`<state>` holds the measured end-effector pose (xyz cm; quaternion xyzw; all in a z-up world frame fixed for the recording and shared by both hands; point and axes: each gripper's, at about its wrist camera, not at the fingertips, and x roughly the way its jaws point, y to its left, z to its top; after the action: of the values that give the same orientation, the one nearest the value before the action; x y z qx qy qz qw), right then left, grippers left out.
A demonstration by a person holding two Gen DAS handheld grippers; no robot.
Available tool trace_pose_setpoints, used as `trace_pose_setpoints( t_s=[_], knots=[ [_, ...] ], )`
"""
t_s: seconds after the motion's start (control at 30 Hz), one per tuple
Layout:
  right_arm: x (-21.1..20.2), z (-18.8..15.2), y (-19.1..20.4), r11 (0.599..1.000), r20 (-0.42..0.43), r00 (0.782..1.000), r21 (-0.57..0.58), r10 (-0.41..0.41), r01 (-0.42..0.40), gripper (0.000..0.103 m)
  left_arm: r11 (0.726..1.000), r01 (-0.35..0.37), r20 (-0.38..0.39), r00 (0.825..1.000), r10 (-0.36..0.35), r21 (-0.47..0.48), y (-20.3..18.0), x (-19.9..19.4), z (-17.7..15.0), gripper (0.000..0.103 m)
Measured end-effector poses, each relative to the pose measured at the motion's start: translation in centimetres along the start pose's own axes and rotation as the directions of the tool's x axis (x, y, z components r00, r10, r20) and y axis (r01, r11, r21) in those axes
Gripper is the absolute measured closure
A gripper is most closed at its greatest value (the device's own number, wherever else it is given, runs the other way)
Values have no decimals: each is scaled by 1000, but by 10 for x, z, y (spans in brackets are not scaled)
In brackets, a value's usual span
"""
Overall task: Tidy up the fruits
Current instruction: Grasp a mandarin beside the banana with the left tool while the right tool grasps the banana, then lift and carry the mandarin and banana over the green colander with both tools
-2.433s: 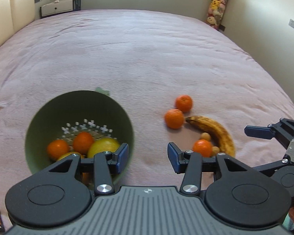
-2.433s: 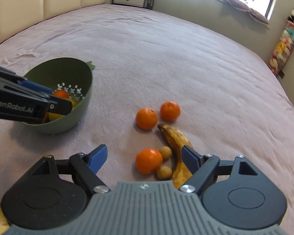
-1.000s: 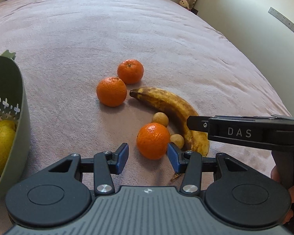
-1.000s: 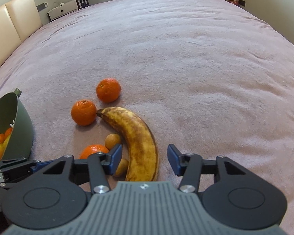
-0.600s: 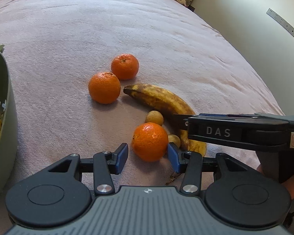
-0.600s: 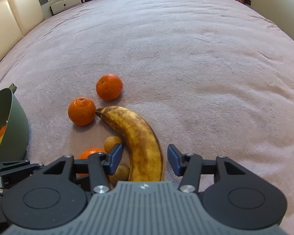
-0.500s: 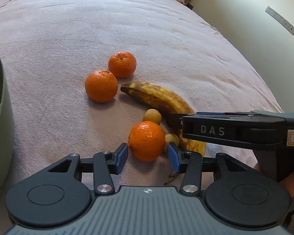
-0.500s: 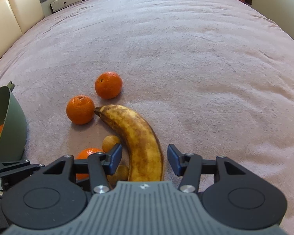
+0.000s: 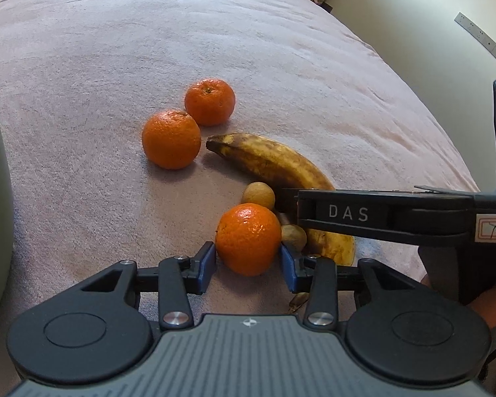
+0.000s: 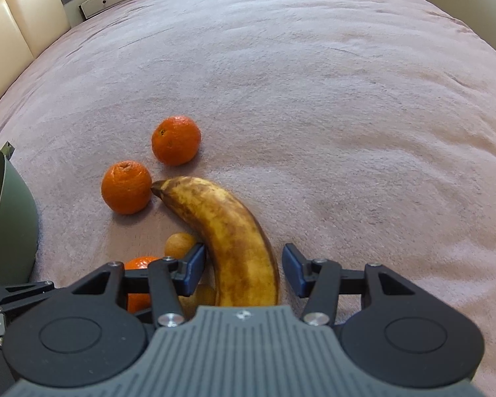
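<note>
Fruit lies scattered on a pink bed cover [image 9: 281, 66]. The left claw [image 9: 247, 262] is closing around the nearest mandarin [image 9: 248, 239]; its blue pads sit against the fruit's two sides. Just beyond that mandarin lie two small brown round fruits [image 9: 258, 195], touching a spotted banana [image 10: 228, 231]. The right claw [image 10: 243, 269] straddles the banana's lower half with its jaws apart, a clear gap showing on the right side, so it grips nothing. Two more mandarins [image 10: 126, 187] rest near the banana's dark tip, one almost touching it. A green bowl [image 10: 15, 225] stands at the left edge, with orange fruit just visible inside.
</note>
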<state>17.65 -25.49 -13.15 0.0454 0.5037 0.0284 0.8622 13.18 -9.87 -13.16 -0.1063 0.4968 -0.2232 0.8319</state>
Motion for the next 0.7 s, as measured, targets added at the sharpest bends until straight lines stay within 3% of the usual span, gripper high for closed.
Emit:
trace_pose_setpoints(
  t_s=[0.2,0.7],
  knots=[
    [6,1,3,1000,3,1000,-17,-6,6,50,1000,4,-9,1000,-4,-12,2,0,1,58],
    [-3,1,15,995,36,998,-94,-41,45,64,1000,-11,-10,1000,11,-23,4,-7,4,60]
  ],
)
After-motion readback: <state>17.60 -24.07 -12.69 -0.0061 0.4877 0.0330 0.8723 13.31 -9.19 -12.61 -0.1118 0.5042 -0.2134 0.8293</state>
